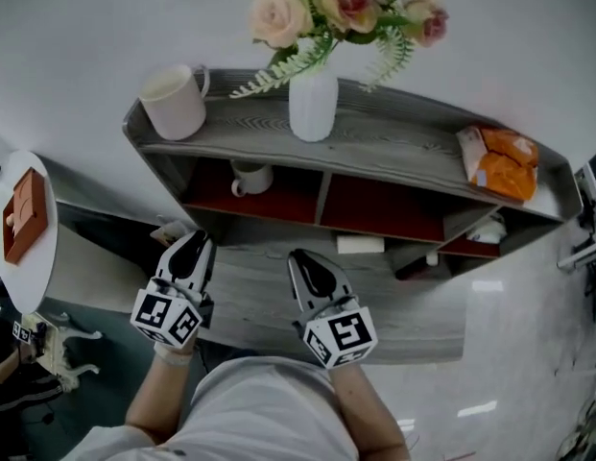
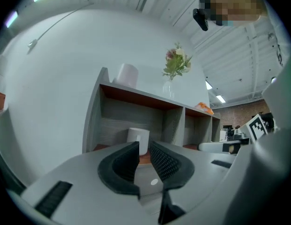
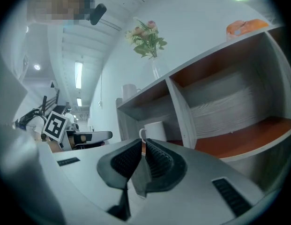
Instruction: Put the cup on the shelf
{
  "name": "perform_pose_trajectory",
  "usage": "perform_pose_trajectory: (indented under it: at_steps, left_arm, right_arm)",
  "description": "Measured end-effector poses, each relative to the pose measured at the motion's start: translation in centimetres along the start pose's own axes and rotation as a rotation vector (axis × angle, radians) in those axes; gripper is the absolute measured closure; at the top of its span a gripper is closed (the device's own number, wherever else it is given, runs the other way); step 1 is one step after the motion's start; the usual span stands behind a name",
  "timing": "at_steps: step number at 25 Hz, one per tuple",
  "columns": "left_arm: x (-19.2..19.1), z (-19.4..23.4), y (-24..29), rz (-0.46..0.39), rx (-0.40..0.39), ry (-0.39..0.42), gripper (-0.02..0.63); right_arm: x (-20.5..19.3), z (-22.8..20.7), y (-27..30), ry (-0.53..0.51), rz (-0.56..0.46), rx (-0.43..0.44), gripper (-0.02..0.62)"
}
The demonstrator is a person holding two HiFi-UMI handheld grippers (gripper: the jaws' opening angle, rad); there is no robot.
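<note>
A white cup [image 1: 173, 101] stands on the top board of the grey shelf [image 1: 403, 147], at its left end. A second white cup [image 1: 250, 178] sits inside the left red-floored compartment; it also shows as the compartment cup [image 2: 136, 136] [image 3: 157, 131] just beyond the jaws of each gripper. My left gripper [image 1: 194, 241] [image 2: 144, 146] hangs in front of that compartment, its jaws a narrow gap apart with nothing between them. My right gripper [image 1: 299, 257] [image 3: 143, 142] is beside it, jaws together and empty.
A white vase of pink flowers [image 1: 312, 104] stands mid-shelf on top, and an orange packet [image 1: 499, 161] lies at the right end. A round white table [image 1: 34, 248] with a brown box is at the left. A low grey bench [image 1: 413, 315] lies under the grippers.
</note>
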State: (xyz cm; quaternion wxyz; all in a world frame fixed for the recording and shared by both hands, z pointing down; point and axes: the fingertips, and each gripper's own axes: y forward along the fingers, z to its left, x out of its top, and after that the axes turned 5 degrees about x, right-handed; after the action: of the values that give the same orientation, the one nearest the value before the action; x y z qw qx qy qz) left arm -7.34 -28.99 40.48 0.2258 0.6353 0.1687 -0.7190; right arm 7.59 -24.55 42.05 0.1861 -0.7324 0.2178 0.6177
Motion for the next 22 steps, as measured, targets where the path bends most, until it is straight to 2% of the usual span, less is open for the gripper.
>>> perform_pose_trajectory:
  at_steps: [13, 22]
  left_arm:
    - [-2.1, 1.1, -4.1, 0.057, 0.087, -0.044, 0.535]
    - [-2.5, 0.8, -4.2, 0.062, 0.083, -0.048, 0.535]
  right_arm:
    - [-1.6, 2.5, 3.0, 0.038, 0.033, 0.13, 0.56]
    - [-1.6, 3.2, 3.3, -0.003, 0.058, 0.16, 0.56]
